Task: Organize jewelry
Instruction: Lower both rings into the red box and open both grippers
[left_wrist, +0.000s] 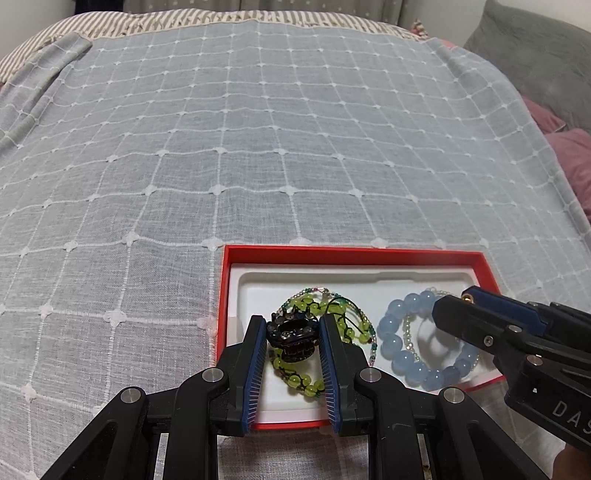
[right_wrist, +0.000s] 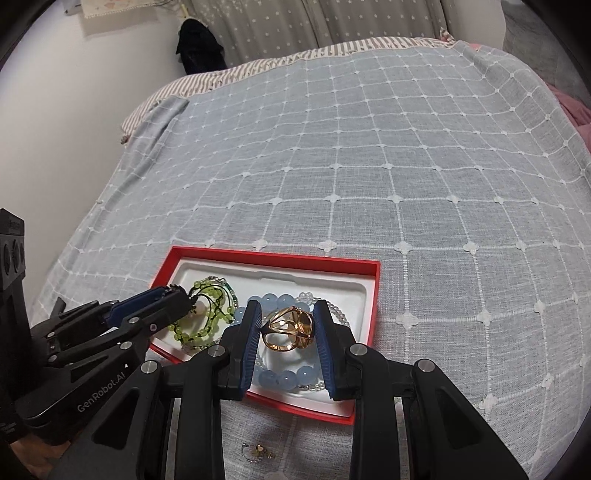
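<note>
Two pieces hang over the red box (right_wrist: 372, 295): your left gripper (left_wrist: 292, 341) pinches the black hair claw (left_wrist: 293, 336) above the green bracelet (left_wrist: 314, 384); your right gripper (right_wrist: 288, 330) clamps the gold ring (right_wrist: 289, 328) above blue beads (right_wrist: 284, 380). Lower gently, then release.

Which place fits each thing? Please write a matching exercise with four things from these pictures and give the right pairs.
Things:
1. black hair claw
2. gold ring
3. blue bead bracelet
4. small gold charm

Places:
A. lying in the red box, right part
B. on the bedspread, outside the box
C. between the pads of the left gripper
D. between the pads of the right gripper

Pairs: 1-C, 2-D, 3-A, 4-B
</note>
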